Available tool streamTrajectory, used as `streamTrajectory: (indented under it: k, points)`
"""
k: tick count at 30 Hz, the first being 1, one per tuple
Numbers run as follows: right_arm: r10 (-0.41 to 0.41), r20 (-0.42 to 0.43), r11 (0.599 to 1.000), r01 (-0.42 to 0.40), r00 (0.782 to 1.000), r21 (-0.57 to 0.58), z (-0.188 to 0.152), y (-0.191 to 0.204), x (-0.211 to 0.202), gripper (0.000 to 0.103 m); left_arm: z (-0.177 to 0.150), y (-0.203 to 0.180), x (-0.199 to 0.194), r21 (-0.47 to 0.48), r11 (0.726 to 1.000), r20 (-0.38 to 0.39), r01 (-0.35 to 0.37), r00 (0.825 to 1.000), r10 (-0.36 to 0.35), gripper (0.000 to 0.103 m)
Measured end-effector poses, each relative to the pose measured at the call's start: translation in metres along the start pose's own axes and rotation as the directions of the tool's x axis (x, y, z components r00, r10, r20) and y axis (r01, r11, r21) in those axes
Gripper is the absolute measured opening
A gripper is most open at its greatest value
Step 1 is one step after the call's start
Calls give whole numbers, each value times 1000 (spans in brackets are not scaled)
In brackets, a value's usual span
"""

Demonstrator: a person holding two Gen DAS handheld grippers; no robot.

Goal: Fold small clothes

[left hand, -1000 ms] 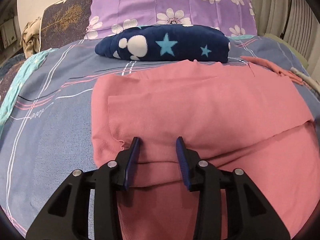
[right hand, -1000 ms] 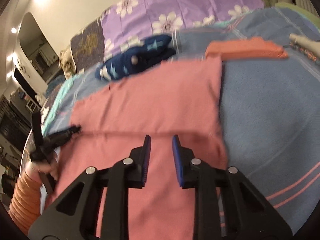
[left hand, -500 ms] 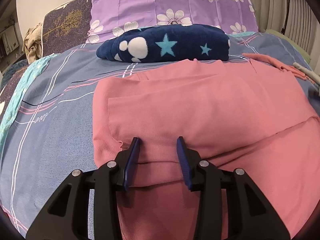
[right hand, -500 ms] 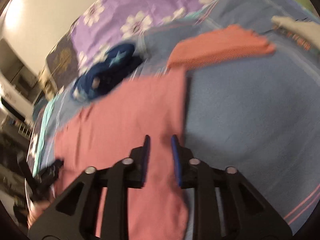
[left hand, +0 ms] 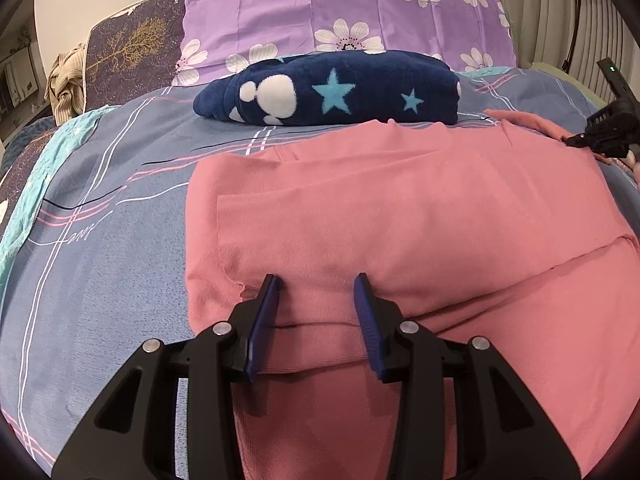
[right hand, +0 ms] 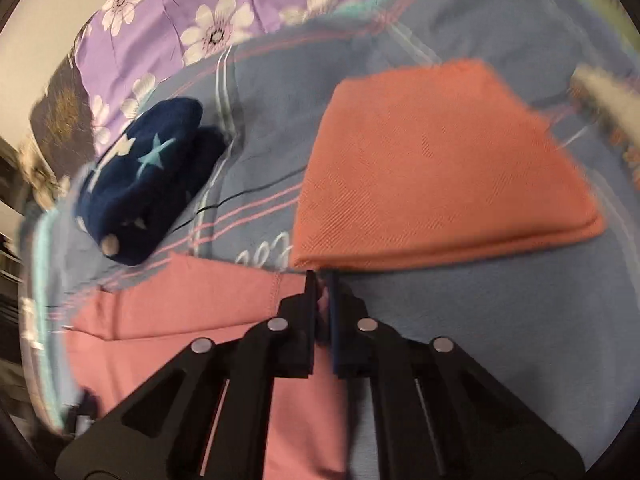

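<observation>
The spread garment (left hand: 400, 216) fills the bed's (left hand: 100, 248) centre frame; a folded blanket (left hand: 332, 88) lies behind it, a pillow (left hand: 344, 8) above.

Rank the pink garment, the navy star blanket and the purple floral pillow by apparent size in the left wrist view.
1. pink garment, nearest the camera, so enlarged
2. purple floral pillow, partly hidden
3. navy star blanket
Pillow and blanket look close; ranking unsure.

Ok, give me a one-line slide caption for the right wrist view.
Right gripper pinched shut on the far corner of the pink garment, beside a folded orange cloth on the blue bedspread.
</observation>
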State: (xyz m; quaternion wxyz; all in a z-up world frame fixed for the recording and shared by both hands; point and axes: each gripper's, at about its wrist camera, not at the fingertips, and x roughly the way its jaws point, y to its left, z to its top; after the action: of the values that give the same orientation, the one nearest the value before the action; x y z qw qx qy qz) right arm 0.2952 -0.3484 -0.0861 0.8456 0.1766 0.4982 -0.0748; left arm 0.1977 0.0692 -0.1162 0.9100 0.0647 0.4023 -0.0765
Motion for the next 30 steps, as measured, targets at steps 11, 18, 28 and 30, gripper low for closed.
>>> streamTrajectory:
  k: [11,18,28,30]
  points:
    - [146,182,977,-113,973,-181,-63,9,-65,4,0,-4,1,6,1000,0,-11,1000,11,42]
    - [-55,147,915,109,988,-389,-150,33,-32,5,1,-3,1,5,1000,0,-10,1000,10,42]
    - [125,158,952,-74,979,-298,-171,9,-79,7,-12,27,-58,-143,967,99,213,975,-200,56]
    - [162,162,944,-105,973,-312,-186,4,-93,12,-29,27,-75,-86,980,94,182,980,-174,59]
